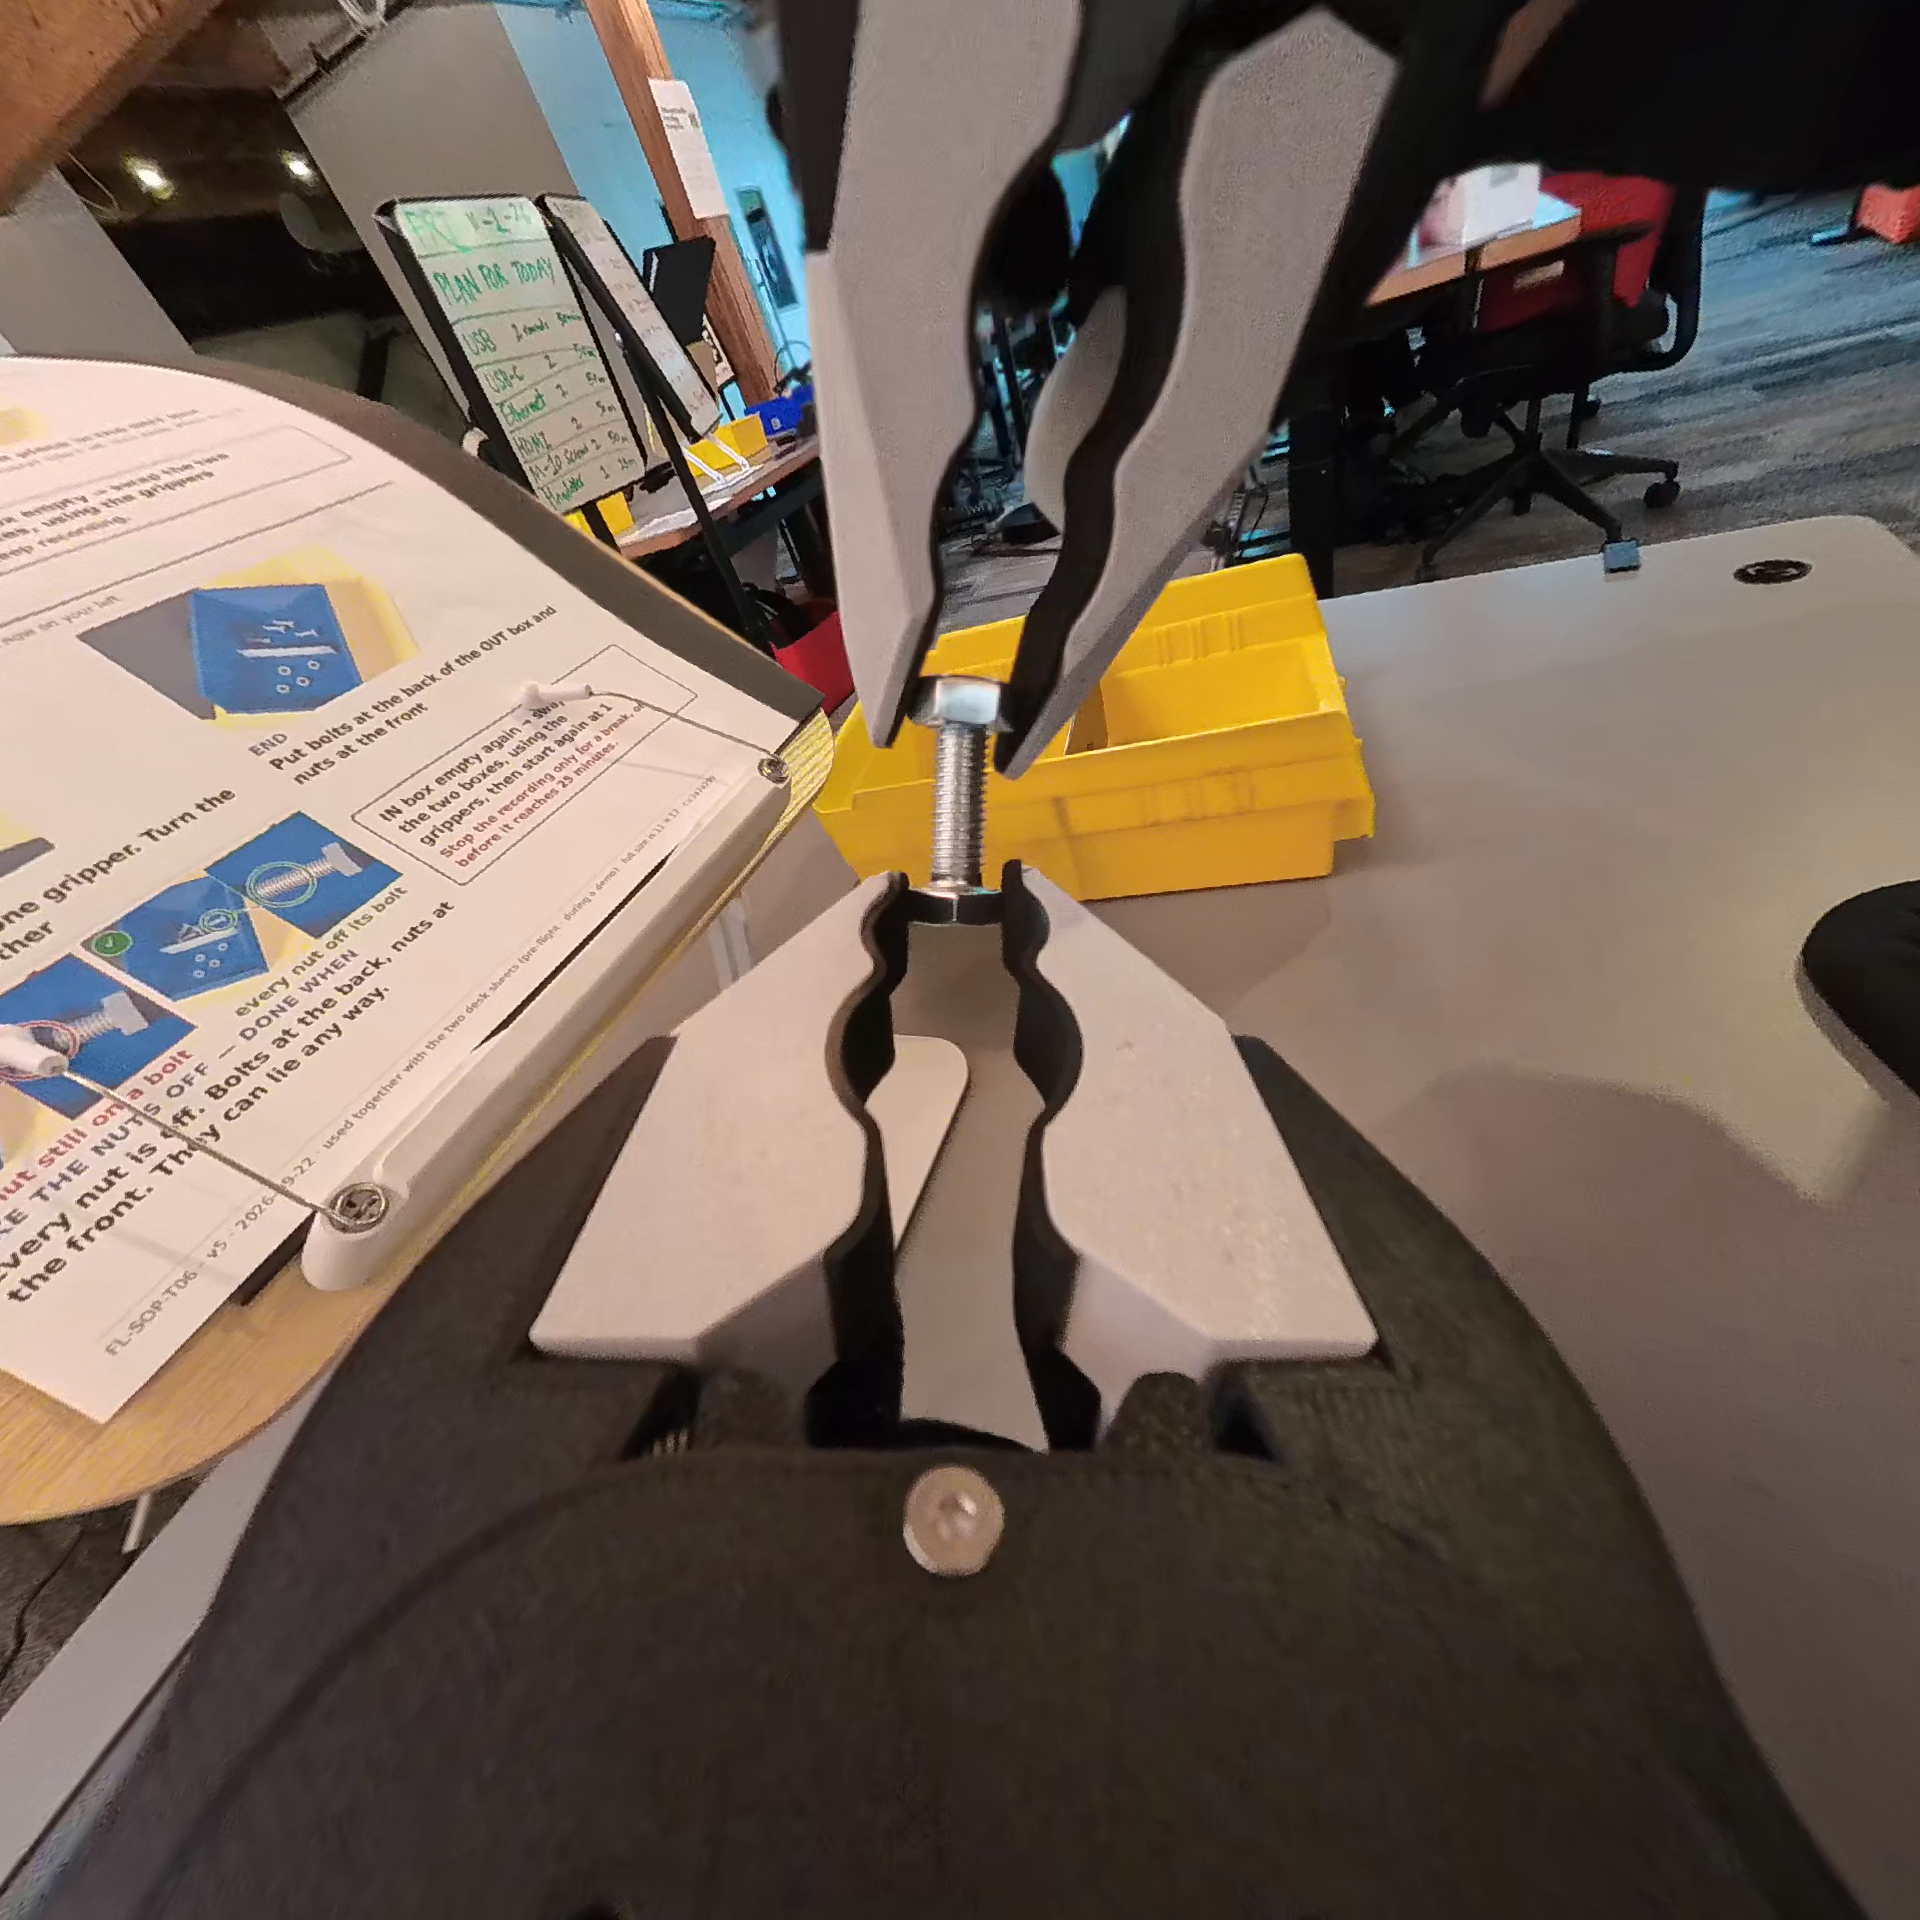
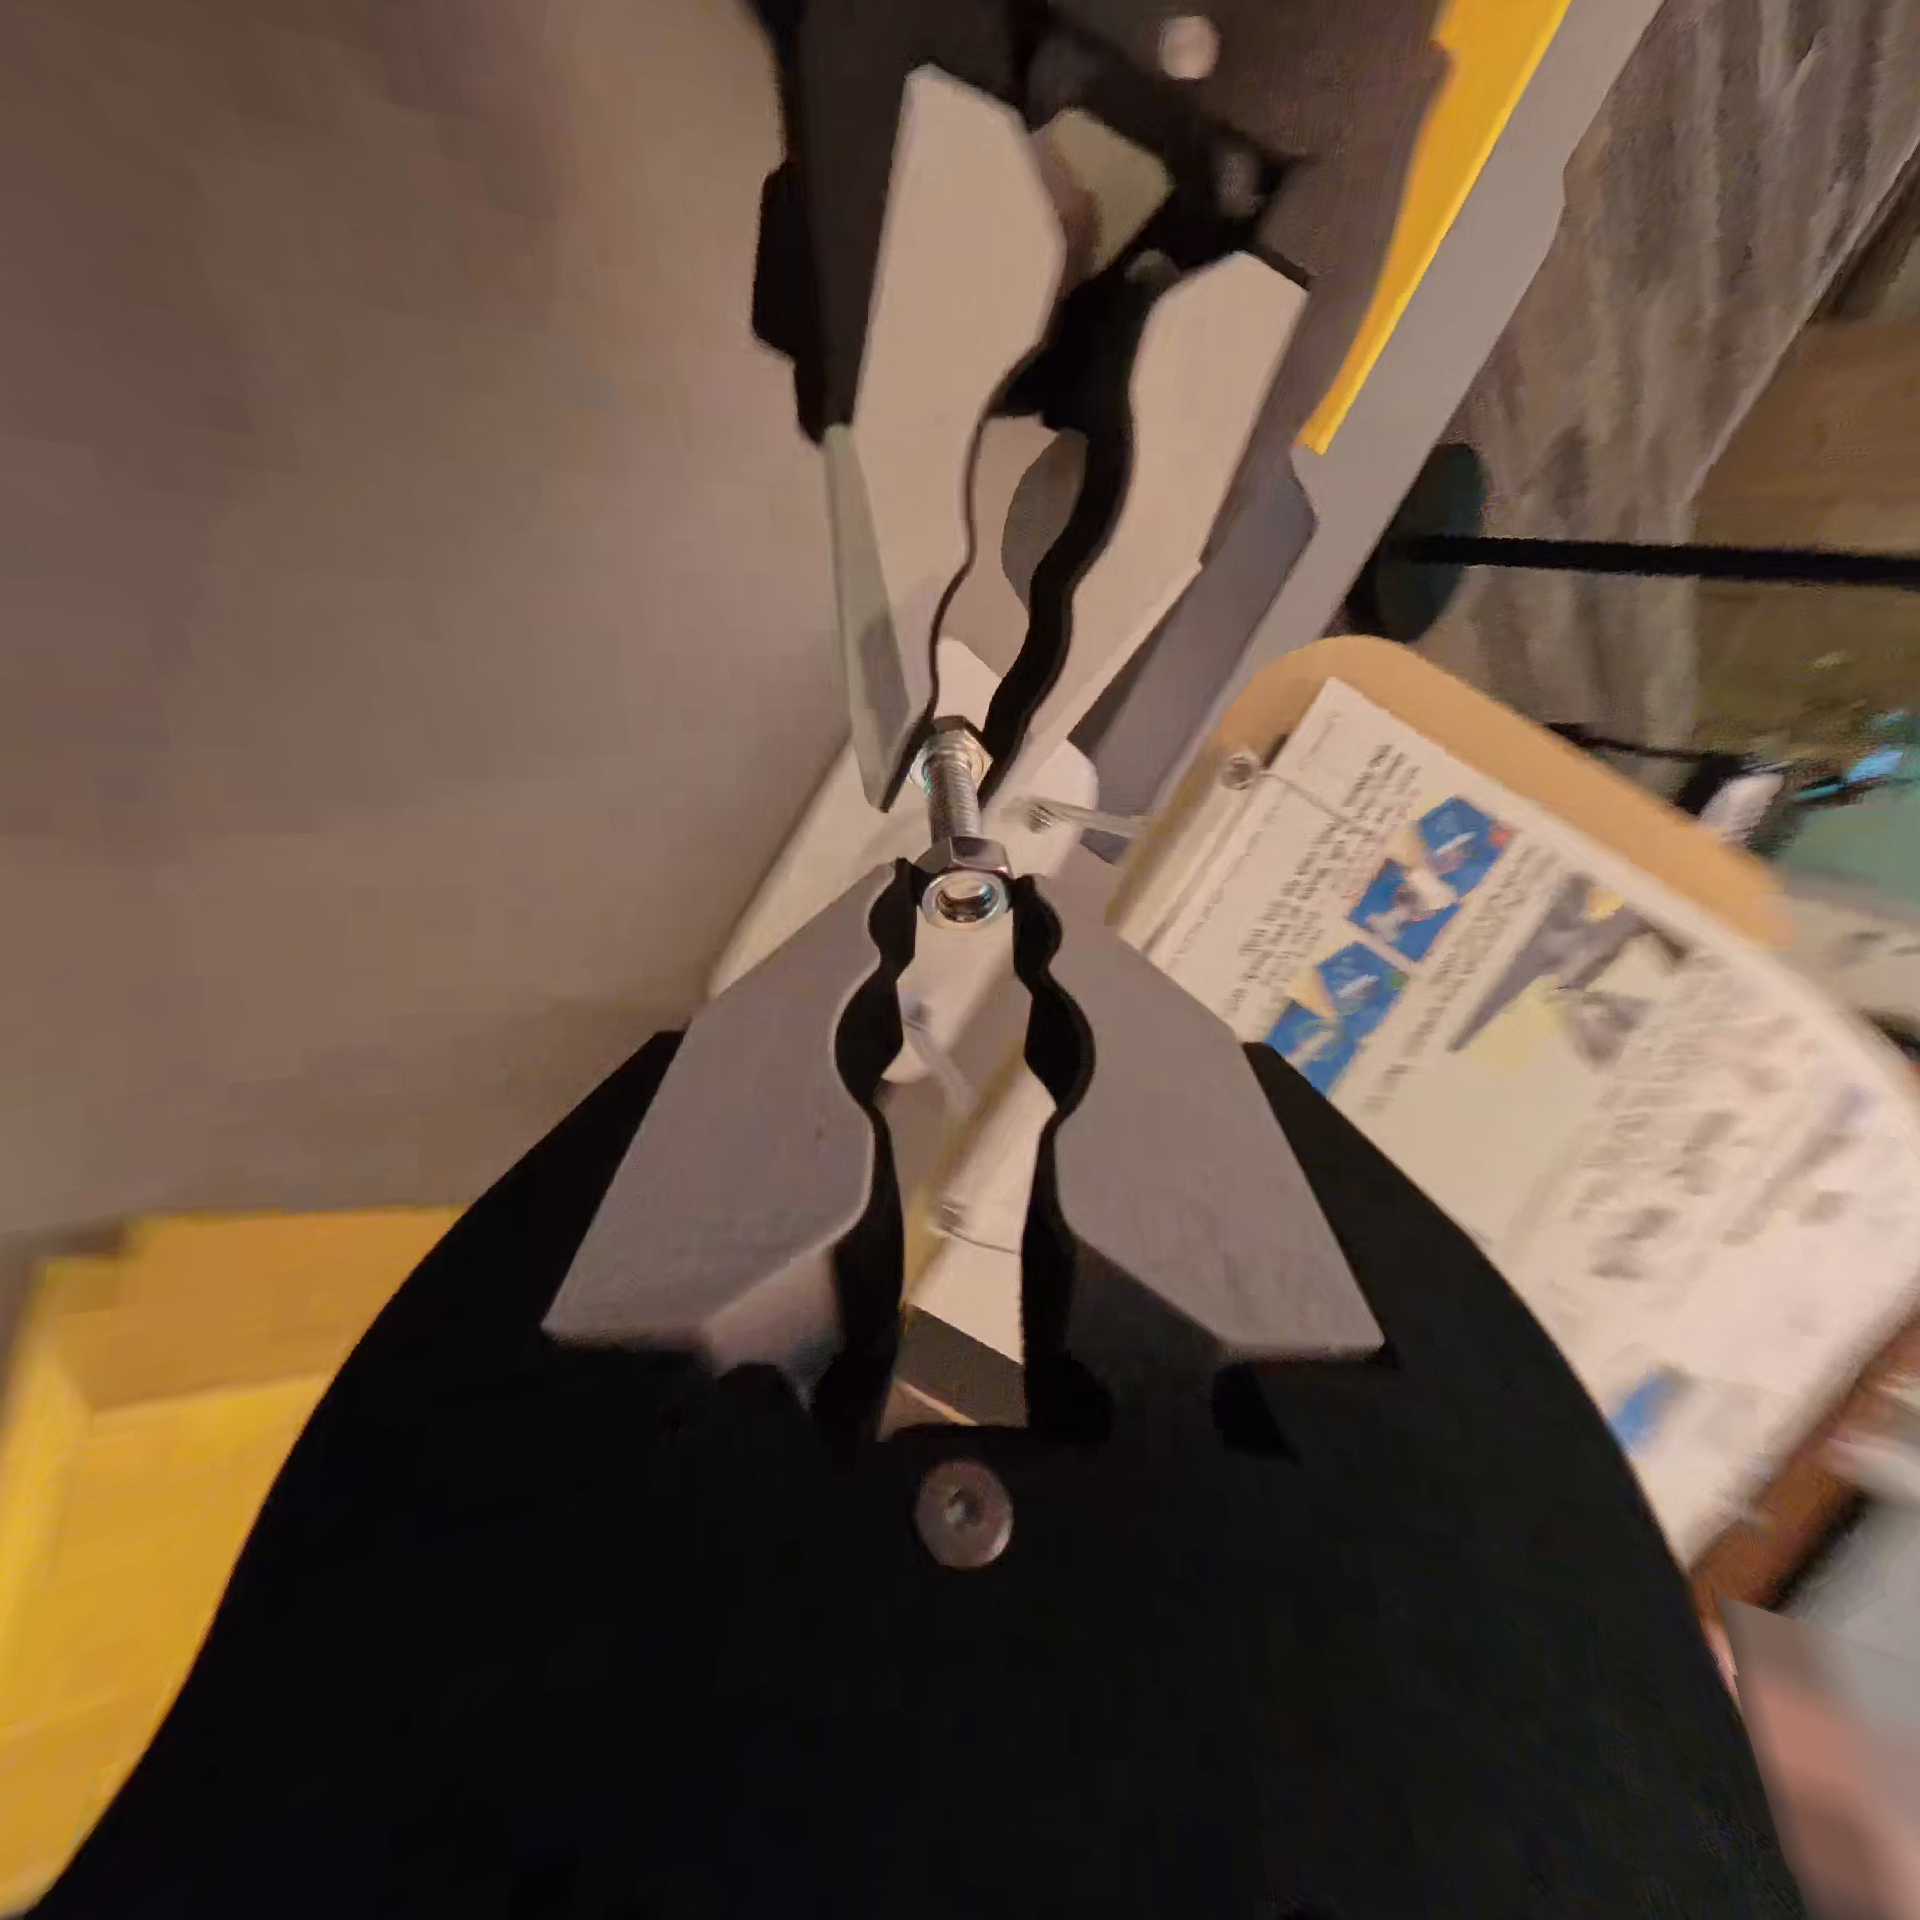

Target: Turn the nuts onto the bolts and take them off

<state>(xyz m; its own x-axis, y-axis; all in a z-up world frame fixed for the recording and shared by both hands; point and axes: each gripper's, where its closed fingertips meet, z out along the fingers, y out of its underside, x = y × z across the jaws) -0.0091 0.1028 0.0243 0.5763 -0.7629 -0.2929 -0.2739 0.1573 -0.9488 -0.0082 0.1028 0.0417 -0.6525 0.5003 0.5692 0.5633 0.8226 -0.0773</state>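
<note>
Bolt (image 1: 954,805) head pinched by left gripper (image 1: 954,902), nut (image 2: 966,896) by right gripper (image 2: 966,902).

We see an open-plan office used as a workshop. Behind the pale grey desk (image 1: 1558,790) stand black swivel chairs on castors (image 1: 1538,457), other desks on grey carpet, and white boards on black easels with handwritten lists (image 1: 520,353). A yellow plastic parts bin (image 1: 1174,790) sits on the desk, and a printed instruction sheet on a wooden stand (image 1: 260,831) is beside it.
</note>
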